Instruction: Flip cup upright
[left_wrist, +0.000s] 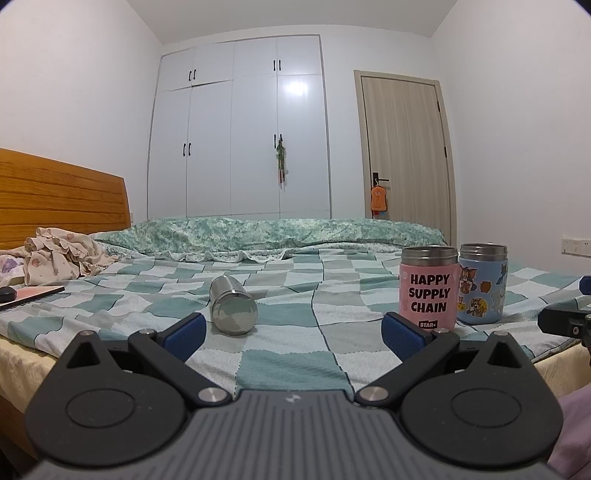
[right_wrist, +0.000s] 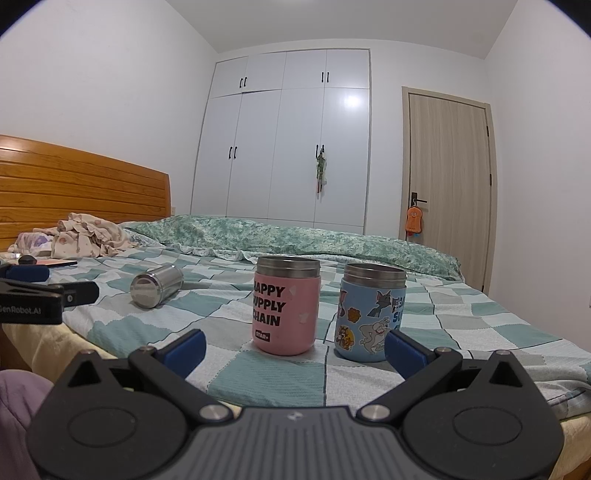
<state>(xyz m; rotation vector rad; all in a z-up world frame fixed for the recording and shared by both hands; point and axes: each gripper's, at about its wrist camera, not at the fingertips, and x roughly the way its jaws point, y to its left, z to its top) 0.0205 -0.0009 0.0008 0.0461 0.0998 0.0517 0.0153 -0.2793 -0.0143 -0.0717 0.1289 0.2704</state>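
Observation:
A plain steel cup (left_wrist: 232, 304) lies on its side on the checked bedspread (left_wrist: 288, 354), its flat end toward me; it also shows in the right wrist view (right_wrist: 157, 285). A pink cup (left_wrist: 429, 288) marked "HAPPY SUPPLY CHAIN" and a blue cartoon cup (left_wrist: 482, 283) stand upright to the right, also seen in the right wrist view as pink cup (right_wrist: 286, 308) and blue cup (right_wrist: 371, 315). My left gripper (left_wrist: 293, 338) is open and empty, near the lying cup. My right gripper (right_wrist: 295, 350) is open and empty, in front of the two upright cups.
Crumpled clothes (left_wrist: 59, 254) and a flat tablet-like item (left_wrist: 31, 295) lie at the bed's left by the wooden headboard (left_wrist: 62, 192). A folded green quilt (left_wrist: 266, 232) runs along the far side. White wardrobe (left_wrist: 240, 133) and door (left_wrist: 404, 155) stand behind.

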